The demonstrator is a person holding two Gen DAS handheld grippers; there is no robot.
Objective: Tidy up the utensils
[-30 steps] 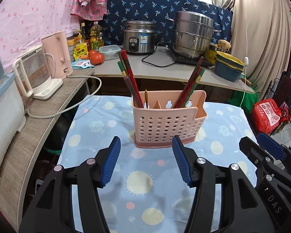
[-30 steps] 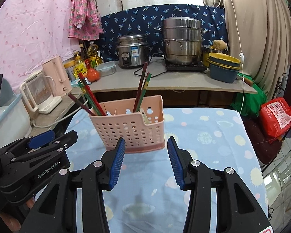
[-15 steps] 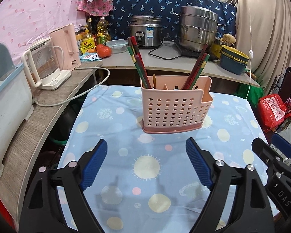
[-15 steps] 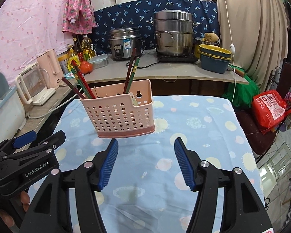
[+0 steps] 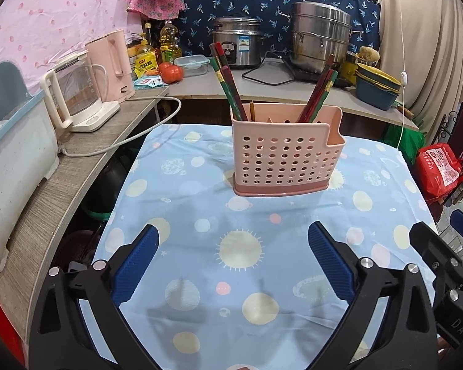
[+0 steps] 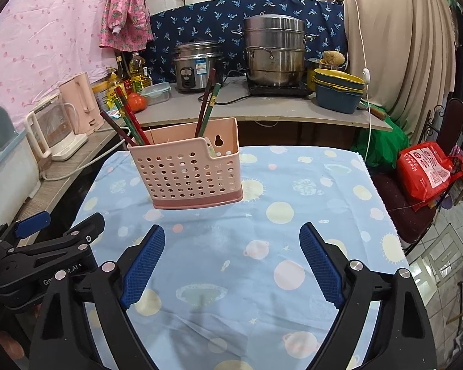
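Observation:
A pink perforated utensil basket (image 5: 284, 160) (image 6: 188, 175) stands upright on the blue planet-print tablecloth (image 5: 237, 277). Red and green chopsticks lean in its left compartment (image 5: 228, 86) (image 6: 126, 117), and more chopsticks lean in its right compartment (image 5: 319, 92) (image 6: 208, 104). My left gripper (image 5: 231, 237) hovers over the cloth in front of the basket, well short of it. Its jaws are opening, with nothing between them. My right gripper (image 6: 231, 234) sits beside it to the right, also short of the basket. Its jaws are opening too, over bare cloth.
A wooden counter on the left carries a glass kettle (image 5: 77, 95) and a pink kettle (image 5: 111, 64). Behind stand a rice cooker (image 5: 237, 41), a steel steamer pot (image 5: 319, 38) and stacked bowls (image 5: 376, 89). A red bag (image 6: 426, 169) lies beyond the table's right edge.
Both grippers' jaws have spread much wider. Both have drawn back from the basket, which now sits farther away and no longer lines up between the fingers.

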